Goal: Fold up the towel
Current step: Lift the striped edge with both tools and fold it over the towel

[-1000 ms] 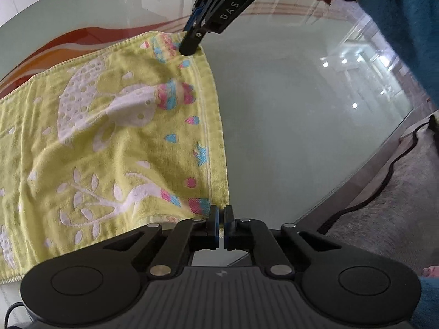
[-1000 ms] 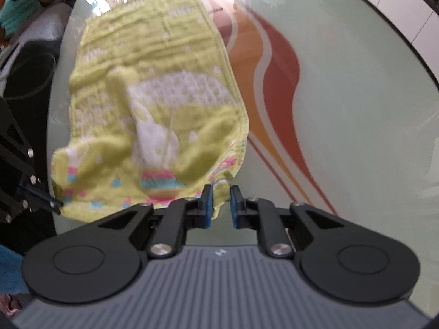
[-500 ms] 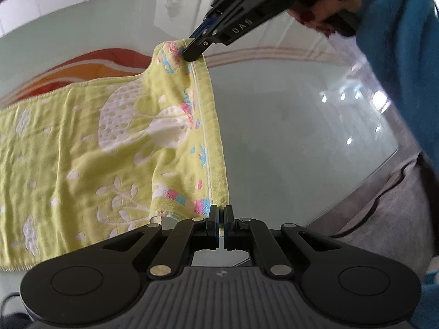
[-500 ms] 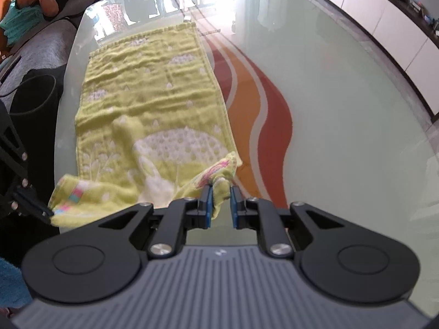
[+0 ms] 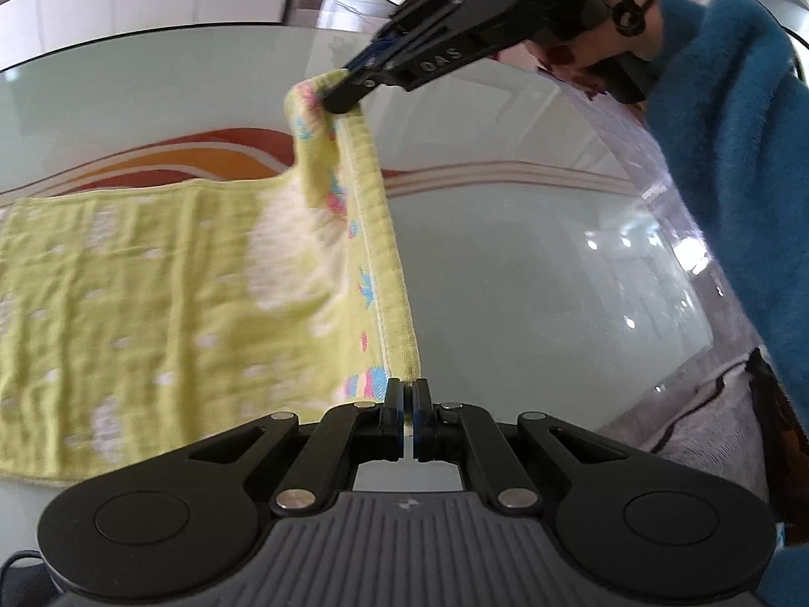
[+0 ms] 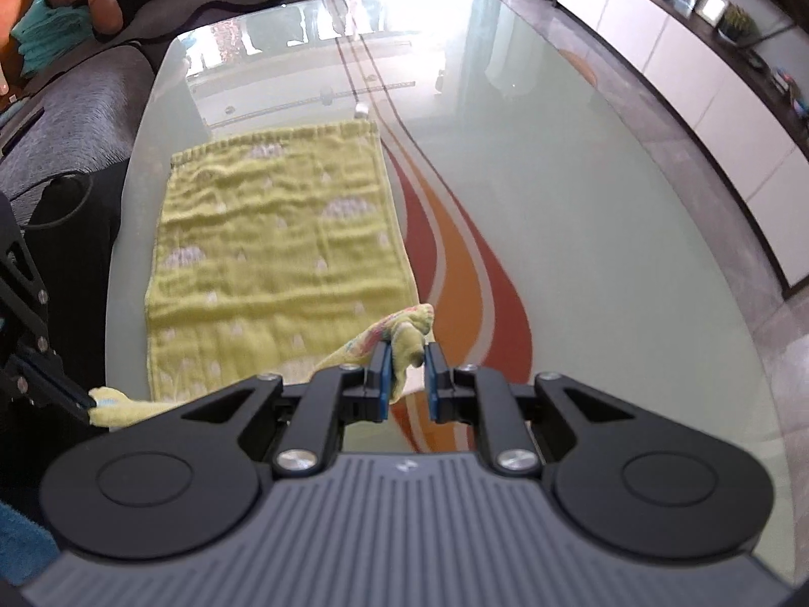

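Both corners have come way up since a second ago, when that end of the towel [image 6: 273, 258] was lying almost flat on the glass table [image 6: 581, 212]. Now the short edge hangs in the air between the two claws. Left gripper [image 5: 405, 407] is clamped tight on the near corner, jaws pressed together with just a sliver of yellow poking out. Right gripper [image 6: 407, 369] has the other corner bunched between its blue pads [image 6: 383, 372] (there's a visible gap between the jaws, but the cloth is pinched and hanging from them). Rest of the towel is spread flat on the table, running away from the grippers, right beside the orange and red swirl [image 6: 455, 253] printed on the glass. A blue fuzzy sleeve [image 5: 733, 152] shows behind the right gripper in the left view.
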